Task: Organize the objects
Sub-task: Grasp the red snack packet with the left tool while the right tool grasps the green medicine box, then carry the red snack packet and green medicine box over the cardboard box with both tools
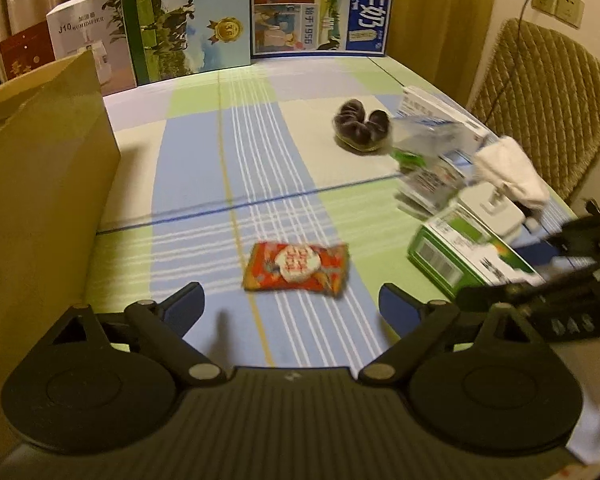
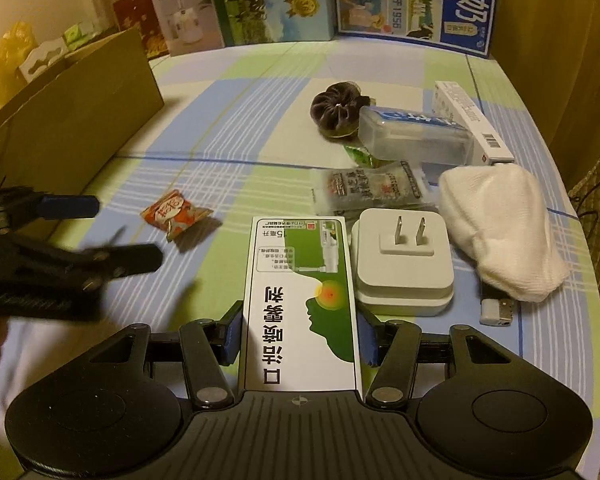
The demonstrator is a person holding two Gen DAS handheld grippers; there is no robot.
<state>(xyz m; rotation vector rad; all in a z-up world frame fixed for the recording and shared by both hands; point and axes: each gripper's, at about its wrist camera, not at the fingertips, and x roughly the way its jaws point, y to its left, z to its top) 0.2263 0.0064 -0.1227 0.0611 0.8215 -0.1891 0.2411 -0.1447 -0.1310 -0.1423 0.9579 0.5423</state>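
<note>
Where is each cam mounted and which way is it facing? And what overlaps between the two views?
Left wrist: on the left gripper, low over the table, facing the milk cartons at the back; its open fingers frame the red snack packet; the right gripper's side shows at the right edge.
Right wrist: on the right gripper, facing the same way; its fingers bracket the green-and-white box; the left gripper shows at left.
Shared: snack packet, green-and-white box, dark scrunchie, white cloth, cardboard box.

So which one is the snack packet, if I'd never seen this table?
Start at the big cardboard box on the left of the checked tablecloth. Just right of it, lying alone, is the snack packet: small, crinkly, red-orange, unlike the white and green things further right.
</note>
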